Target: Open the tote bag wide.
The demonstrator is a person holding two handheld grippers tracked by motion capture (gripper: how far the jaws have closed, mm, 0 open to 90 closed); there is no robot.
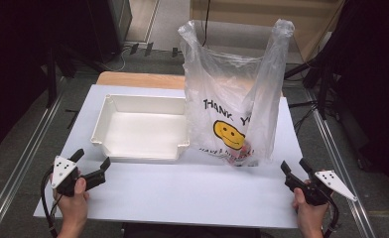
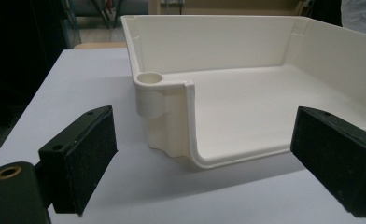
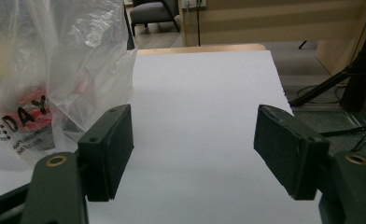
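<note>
Clear plastic smiley-face bag standing upright ahead and inward of right gripper, contents inside, nothing unpacked yet. White plastic tray bare, just ahead of left gripper. Both grippers spread wide, holding nothing, touching nothing, low over white bench.

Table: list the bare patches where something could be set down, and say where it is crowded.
The table is bare along its near strip, between the left gripper and the right gripper, in front of the tray and the plastic bag. A narrower strip lies left of the tray. The empty tray also offers room. Tray and bag sit close together, crowding the middle.
</note>
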